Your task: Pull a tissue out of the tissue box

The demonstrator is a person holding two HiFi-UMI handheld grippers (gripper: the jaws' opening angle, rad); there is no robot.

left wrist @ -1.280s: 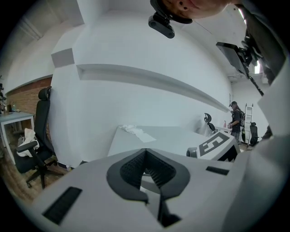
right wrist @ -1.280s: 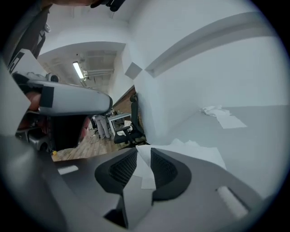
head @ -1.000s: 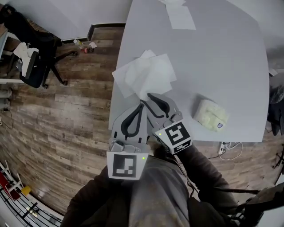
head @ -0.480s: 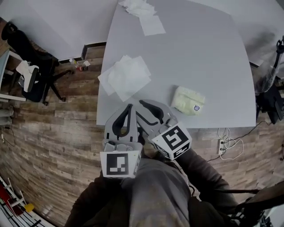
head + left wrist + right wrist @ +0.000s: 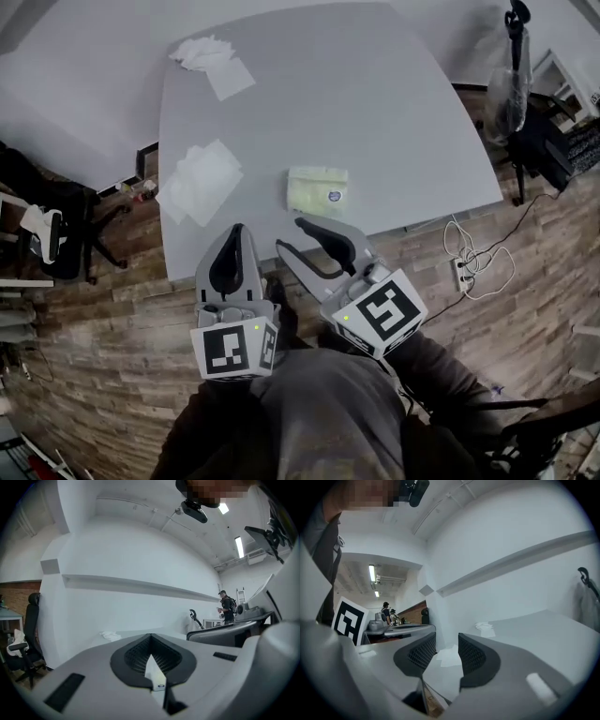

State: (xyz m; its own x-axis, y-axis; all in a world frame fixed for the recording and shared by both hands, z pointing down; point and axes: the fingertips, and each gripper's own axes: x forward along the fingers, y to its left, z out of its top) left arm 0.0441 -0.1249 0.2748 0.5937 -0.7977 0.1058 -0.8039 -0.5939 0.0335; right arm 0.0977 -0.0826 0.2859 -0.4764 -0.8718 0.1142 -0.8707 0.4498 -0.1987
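Lying on the grey worktop (image 5: 394,112), white paper tissues (image 5: 202,180) suggest the pull is done; left claw (image 5: 236,229) pressed together; right claw (image 5: 290,234) just opened, spread, empty.

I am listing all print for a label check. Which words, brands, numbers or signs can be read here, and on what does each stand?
No text can be read.
On the tissue pack: a small round blue mark, too small to read.
On the marker cube of the left gripper: square pattern, no letters.
On the marker cube of the right gripper: the same.
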